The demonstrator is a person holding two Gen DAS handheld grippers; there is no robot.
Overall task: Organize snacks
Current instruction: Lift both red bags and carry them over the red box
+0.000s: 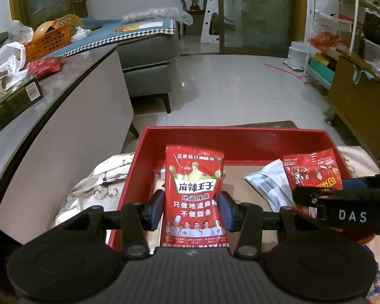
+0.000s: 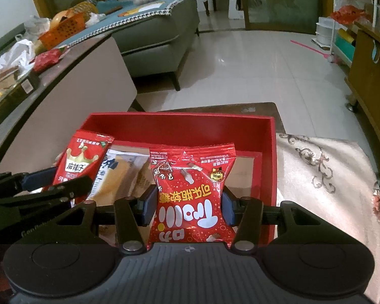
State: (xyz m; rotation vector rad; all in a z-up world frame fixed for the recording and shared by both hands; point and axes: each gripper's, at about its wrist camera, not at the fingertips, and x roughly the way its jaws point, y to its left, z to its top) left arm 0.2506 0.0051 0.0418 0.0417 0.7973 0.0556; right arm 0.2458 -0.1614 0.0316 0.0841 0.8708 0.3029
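Note:
My left gripper (image 1: 193,206) is shut on a tall red spicy-strip packet (image 1: 193,177) with a gold crown, held upright over the left part of the red box (image 1: 240,136). My right gripper (image 2: 188,206) is shut on a red gummy-candy bag (image 2: 192,177), printed upside down, held over the same red box (image 2: 179,122). In the right wrist view the spicy-strip packet (image 2: 82,158) and the left gripper's fingers (image 2: 38,177) show at the left. In the left wrist view the candy bag (image 1: 312,171) and the right gripper's finger (image 1: 316,193) show at the right.
Inside the box lie a grey-white barcoded packet (image 1: 268,183) and a wrapped bread snack (image 2: 121,174). The box sits on a cream patterned cloth (image 2: 321,172). A counter (image 1: 63,76) at the left carries an orange basket (image 1: 48,41), bags and a dark box. A grey sofa (image 2: 162,33) stands beyond.

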